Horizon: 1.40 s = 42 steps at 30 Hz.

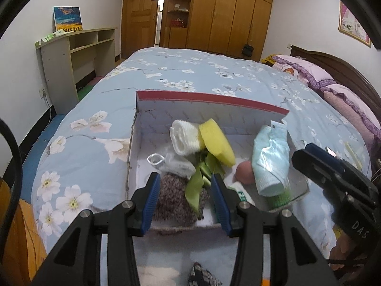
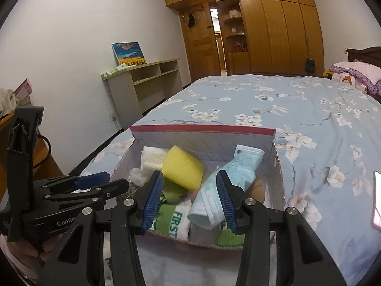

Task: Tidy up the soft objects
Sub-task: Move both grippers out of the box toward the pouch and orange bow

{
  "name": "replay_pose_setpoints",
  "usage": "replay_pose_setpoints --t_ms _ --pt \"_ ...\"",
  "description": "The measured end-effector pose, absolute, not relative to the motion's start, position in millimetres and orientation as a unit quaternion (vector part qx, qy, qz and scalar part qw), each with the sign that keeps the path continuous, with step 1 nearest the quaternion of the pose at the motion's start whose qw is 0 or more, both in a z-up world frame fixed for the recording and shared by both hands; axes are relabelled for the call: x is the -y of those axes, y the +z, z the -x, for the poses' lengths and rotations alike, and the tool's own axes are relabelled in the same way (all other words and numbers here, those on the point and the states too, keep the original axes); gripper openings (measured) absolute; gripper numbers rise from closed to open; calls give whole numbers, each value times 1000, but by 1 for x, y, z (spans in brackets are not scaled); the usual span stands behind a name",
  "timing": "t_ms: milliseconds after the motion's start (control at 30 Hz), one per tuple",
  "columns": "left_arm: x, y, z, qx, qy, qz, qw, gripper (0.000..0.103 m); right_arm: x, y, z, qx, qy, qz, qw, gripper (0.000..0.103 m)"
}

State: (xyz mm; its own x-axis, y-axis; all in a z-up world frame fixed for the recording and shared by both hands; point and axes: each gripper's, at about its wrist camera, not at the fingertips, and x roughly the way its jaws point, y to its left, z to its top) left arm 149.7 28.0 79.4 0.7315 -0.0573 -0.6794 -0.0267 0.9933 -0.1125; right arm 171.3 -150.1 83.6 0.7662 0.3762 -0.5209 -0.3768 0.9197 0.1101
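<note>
Several soft items (image 1: 215, 143) in box (image 1: 209, 99)

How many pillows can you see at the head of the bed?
2. One lilac pillow with a cartoon print lies nearer the wardrobe; a second pinkish pillow with a purple frill sits beside it, nearer the camera. Others may lie beyond the frame edge.

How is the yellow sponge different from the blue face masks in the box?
The sponge is plain yellow and bare, while the masks are pale blue and sit in a clear wrapper. The sponge is a thick rounded block; the masks form a long, flat, pleated pack. The sponge leans near the middle of the box, the masks against its right side. Both are soft and rest tilted on other items.
</note>
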Motion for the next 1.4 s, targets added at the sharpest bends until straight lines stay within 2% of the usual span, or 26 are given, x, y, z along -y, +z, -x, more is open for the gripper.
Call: replay_pose_setpoints --t_ms 900,1400 --pt "-27 53 -65 -391 -33 76 917 46 161 63 -85 -303 192 8 933 47" --pt "-15 22 -51 -417 -49 68 905 46 166 39 -52 -332 189 18 924 47"
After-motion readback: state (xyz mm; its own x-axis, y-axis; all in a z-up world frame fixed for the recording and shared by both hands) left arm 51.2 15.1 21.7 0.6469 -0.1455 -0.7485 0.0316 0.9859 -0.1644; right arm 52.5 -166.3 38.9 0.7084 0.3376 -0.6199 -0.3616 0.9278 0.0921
